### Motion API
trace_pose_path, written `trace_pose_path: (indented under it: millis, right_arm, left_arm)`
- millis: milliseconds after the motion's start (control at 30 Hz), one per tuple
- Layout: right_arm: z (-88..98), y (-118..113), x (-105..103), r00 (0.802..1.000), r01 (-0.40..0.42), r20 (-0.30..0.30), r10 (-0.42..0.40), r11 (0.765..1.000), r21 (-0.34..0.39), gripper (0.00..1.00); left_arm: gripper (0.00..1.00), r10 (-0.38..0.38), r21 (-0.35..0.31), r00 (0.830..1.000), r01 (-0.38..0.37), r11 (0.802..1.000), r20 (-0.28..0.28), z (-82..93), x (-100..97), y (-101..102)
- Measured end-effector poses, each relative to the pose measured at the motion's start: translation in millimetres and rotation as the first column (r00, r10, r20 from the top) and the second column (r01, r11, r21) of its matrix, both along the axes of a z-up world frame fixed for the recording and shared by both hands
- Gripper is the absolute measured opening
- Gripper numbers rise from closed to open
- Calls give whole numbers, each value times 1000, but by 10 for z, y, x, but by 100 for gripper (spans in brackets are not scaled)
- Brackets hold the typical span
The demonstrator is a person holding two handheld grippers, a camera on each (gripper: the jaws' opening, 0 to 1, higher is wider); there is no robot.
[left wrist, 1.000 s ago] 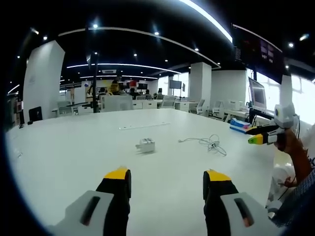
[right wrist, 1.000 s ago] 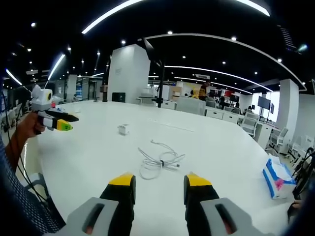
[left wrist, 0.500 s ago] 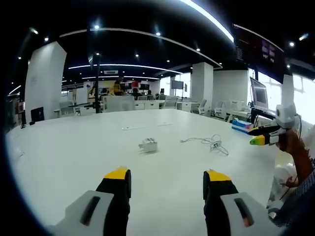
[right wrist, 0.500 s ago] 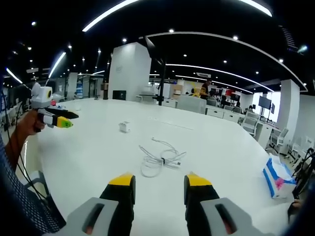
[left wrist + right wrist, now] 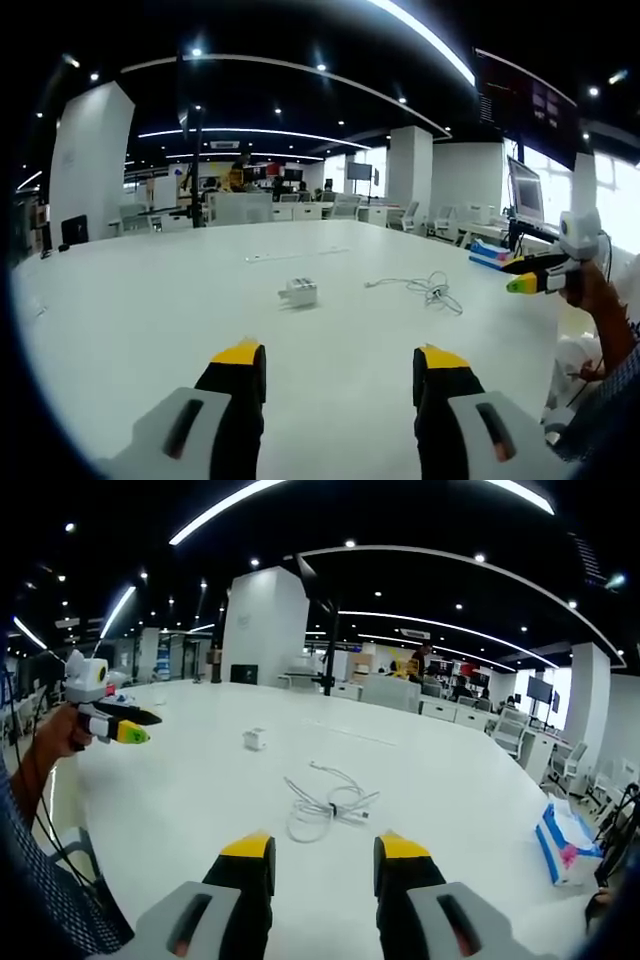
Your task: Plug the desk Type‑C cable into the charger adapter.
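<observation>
Left gripper (image 5: 340, 368) and right gripper (image 5: 316, 853): both parted, grasping nothing, low in frame. Mid-frame on white table (image 5: 130, 300): charger adapter (image 5: 298, 292), well apart from coiled Type-C cable (image 5: 328, 805).

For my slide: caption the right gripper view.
Open right claw hovers over white table, facing coiled cable and small charger.

My table (image 5: 130, 310) is white, like the adapter (image 5: 298, 292) and cable (image 5: 325, 805). My left gripper (image 5: 340, 362) is black, yellow-tipped.
</observation>
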State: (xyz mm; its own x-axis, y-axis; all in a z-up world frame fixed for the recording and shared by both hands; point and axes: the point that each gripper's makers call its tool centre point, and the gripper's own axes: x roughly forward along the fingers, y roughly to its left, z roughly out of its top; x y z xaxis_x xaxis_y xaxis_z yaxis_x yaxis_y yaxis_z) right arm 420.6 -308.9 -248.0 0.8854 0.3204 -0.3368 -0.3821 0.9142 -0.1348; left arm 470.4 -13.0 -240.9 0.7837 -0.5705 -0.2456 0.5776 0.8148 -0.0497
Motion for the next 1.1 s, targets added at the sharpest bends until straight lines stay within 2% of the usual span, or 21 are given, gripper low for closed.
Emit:
trace_pose_path:
  millis: [300, 533, 767, 1100]
  right_arm:
    - [31, -2, 19, 1000, 3, 8, -3, 1000, -2, 41]
    - [-1, 27, 27, 1000, -7, 0, 7, 1000, -6, 41]
    - [62, 49, -13, 1000, -21, 14, 20, 1000, 19, 44]
    - [-5, -13, 19, 1000, -7, -3, 8, 1000, 11, 45]
  left_arm:
    - [60, 2, -5, 1000, -2, 1000, 16, 31, 20, 12]
    - [64, -40, 5, 999, 40, 999, -15, -94, -33, -108]
    - [64, -39, 7, 999, 39, 999, 3, -42, -65, -122]
    - [64, 6, 25, 1000, -6, 1000, 14, -14, -14, -4]
